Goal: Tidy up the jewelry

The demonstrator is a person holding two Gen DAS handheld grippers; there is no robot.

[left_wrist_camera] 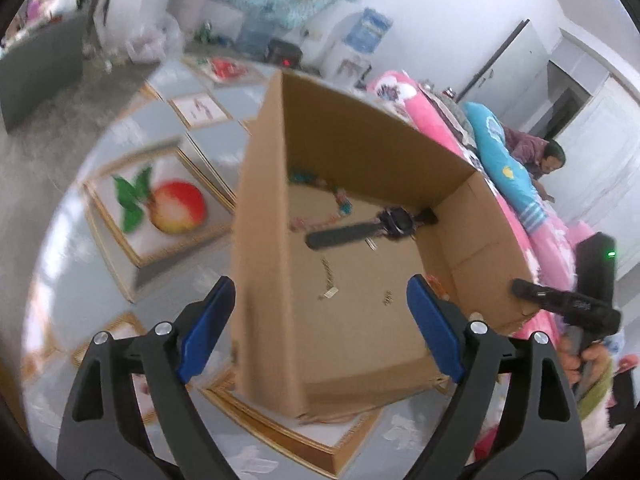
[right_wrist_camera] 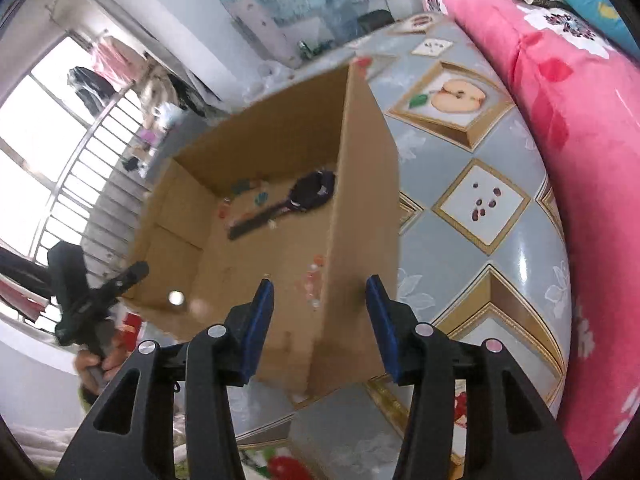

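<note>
an open cardboard box (left_wrist_camera: 352, 152) stands ahead of the left gripper (left_wrist_camera: 320, 320), its near wall between the open jaws. on its floor beyond lie a black watch (left_wrist_camera: 396, 220), a thin chain (left_wrist_camera: 329, 280) and blurred coloured beads (left_wrist_camera: 342, 202).

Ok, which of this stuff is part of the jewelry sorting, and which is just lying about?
Job: cardboard box; black wristwatch; thin chain; beaded pieces in the box.

Lying about: fruit-print tablecloth; pink quilt; water dispenser.
</note>
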